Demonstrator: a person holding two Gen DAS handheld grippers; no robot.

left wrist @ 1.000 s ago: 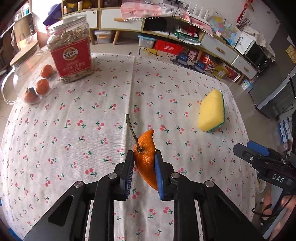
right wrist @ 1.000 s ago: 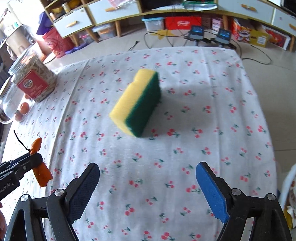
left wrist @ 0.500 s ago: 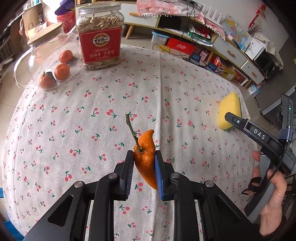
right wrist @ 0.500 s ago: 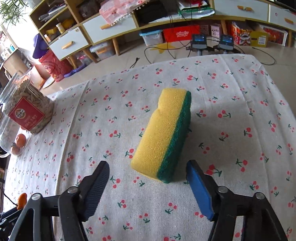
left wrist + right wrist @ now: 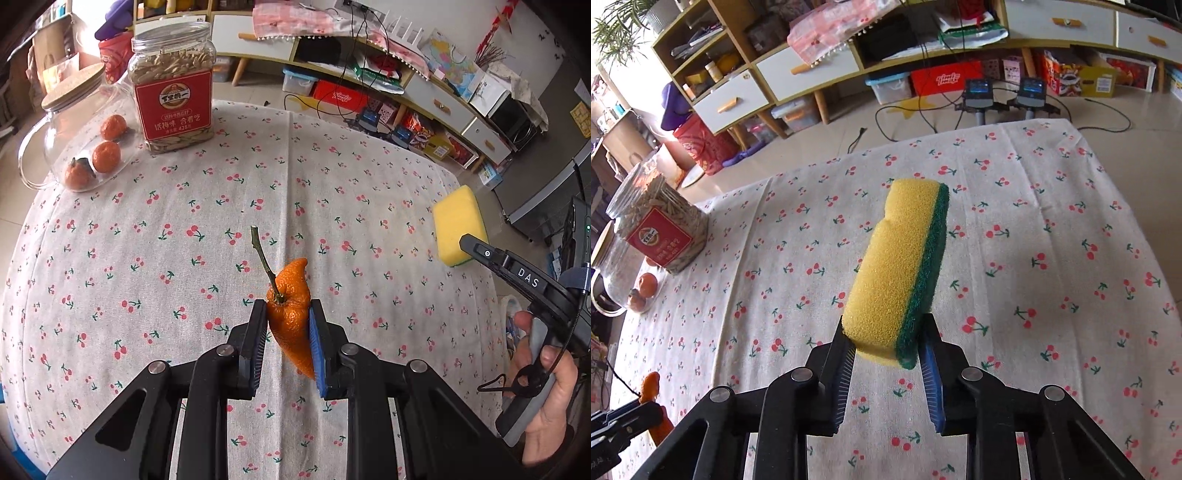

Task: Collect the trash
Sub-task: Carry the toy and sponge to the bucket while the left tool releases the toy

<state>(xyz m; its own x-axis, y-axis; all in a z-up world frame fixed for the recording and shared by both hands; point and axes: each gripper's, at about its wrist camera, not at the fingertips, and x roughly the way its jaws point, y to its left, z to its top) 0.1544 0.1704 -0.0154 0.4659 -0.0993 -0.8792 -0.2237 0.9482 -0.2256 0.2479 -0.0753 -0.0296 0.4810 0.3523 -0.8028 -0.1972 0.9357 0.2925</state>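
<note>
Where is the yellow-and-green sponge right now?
The sponge sits centre frame in the right wrist view, clamped at its near end by the right gripper. In the left wrist view it shows at the tablecloth's right edge.

A matt woven cloth printed with small red cherries [image 5: 1034, 206] covers the worktop. The yellow foam sponge [image 5: 897, 266] looks porous and rough, backed by a coarse green scouring layer. The orange citrus peel [image 5: 291, 317] has a dimpled, slightly glossy skin and a dry woody stem. The clear plastic jar with a red paper label [image 5: 173, 88] is glossy, as is the clear glass jar [image 5: 74, 147] under its matt cork lid. The left gripper [image 5: 288, 343] is matt black plastic with ribbed pads and shiny metal bolts.
</note>
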